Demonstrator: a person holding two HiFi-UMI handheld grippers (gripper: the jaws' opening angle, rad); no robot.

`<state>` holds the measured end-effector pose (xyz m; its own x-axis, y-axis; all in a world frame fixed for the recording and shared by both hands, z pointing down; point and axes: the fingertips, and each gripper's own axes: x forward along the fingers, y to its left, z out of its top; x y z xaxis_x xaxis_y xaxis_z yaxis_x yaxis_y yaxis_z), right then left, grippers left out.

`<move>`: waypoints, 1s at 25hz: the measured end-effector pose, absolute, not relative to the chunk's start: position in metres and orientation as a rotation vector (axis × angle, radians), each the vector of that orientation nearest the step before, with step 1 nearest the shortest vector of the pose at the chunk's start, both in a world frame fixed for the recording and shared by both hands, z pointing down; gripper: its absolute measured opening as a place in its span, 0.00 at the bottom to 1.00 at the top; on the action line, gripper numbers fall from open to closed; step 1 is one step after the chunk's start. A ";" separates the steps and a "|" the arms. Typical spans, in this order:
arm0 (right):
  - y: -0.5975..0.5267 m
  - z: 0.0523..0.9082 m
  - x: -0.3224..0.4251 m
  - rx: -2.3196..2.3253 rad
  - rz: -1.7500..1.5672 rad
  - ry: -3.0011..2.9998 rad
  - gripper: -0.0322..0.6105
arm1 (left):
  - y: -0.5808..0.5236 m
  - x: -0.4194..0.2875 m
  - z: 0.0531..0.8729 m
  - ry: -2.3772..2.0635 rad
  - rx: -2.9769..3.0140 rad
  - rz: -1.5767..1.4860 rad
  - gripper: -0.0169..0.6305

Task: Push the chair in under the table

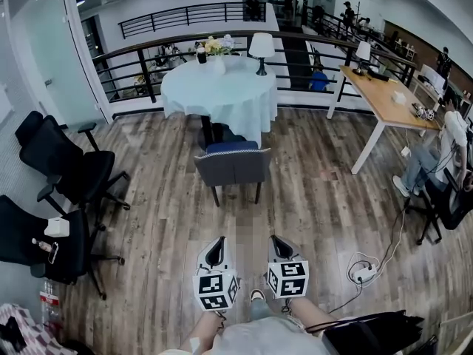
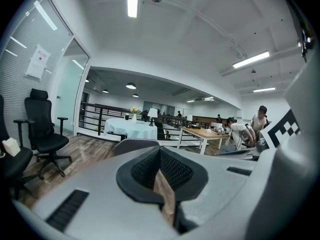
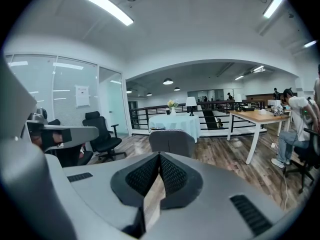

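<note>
Head view: grey upholstered chair (image 1: 233, 165) with a blue seat cushion and dark legs, standing on the wood-plank floor (image 1: 325, 191), backrest turned toward the camera. Pulled out from the round surface draped in a pale tablecloth (image 1: 219, 87); seat just beside the hanging hem, not yet tucked under.

On that surface: white table lamp (image 1: 261, 46) and vase of yellow flowers (image 1: 214, 47).

Low in frame, side by side: left tongs (image 1: 216, 246) and right tongs (image 1: 280, 244). Both closed on nothing, tips aimed at the backrest, well apart from it.

Further out: black office chairs (image 1: 74, 172) at left, long wooden desk (image 1: 384, 98) at right, white power strip with coiled cable (image 1: 362, 272) on the floor near the right tongs.

Hazards, as judged:
- Narrow closed tips pressed high on the backrest: likely to tip the chair, not slide it.
- Uneven pressure from one side: likely to swing it askew.
- Legs catching on the planks or the base under the cloth.
- Seat snagging the hem, dragging the cloth, toppling lamp or vase.
</note>
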<state>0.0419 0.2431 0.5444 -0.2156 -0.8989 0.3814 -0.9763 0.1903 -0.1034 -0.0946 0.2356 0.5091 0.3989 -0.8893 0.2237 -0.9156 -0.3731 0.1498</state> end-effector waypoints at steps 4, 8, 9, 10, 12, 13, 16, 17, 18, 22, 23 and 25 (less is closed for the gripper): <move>0.215 0.545 0.051 1.782 0.486 -2.238 0.08 | 0.207 -0.090 0.509 -1.609 2.389 0.160 0.03; 0.188 0.550 0.064 1.767 0.501 -2.237 0.08 | 0.179 -0.079 0.511 -1.618 2.383 0.181 0.03; 0.181 0.550 0.068 1.763 0.503 -2.238 0.08 | 0.172 -0.076 0.512 -1.620 2.382 0.185 0.03; 0.174 0.551 0.071 1.760 0.505 -2.239 0.08 | 0.165 -0.073 0.512 -1.622 2.381 0.188 0.03; 0.160 0.552 0.076 1.751 0.507 -2.241 0.08 | 0.152 -0.068 0.512 -1.627 2.379 0.191 0.03; 0.153 0.553 0.078 1.744 0.506 -2.244 0.08 | 0.145 -0.067 0.513 -1.630 2.378 0.192 0.03; 0.133 0.554 0.085 1.721 0.504 -2.254 0.08 | 0.126 -0.060 0.514 -1.640 2.370 0.193 0.03; 0.126 0.555 0.088 1.715 0.507 -2.254 0.08 | 0.120 -0.057 0.515 -1.643 2.367 0.193 0.03; 0.119 0.557 0.090 1.710 0.511 -2.255 0.08 | 0.114 -0.055 0.515 -1.645 2.366 0.195 0.03; 0.097 0.562 0.095 1.688 0.525 -2.263 0.08 | 0.097 -0.050 0.519 -1.656 2.356 0.204 0.03; 0.094 0.563 0.095 1.681 0.530 -2.267 0.08 | 0.095 -0.050 0.521 -1.660 2.350 0.208 0.03; 0.088 0.566 0.094 1.662 0.540 -2.275 0.08 | 0.090 -0.050 0.523 -1.669 2.338 0.214 0.03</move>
<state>0.0945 0.0882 0.5663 -0.3039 -0.8511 0.4280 -0.9527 0.2713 -0.1368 -0.0501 0.0903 0.5233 0.3291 -0.9054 0.2683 -0.9438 -0.3062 0.1247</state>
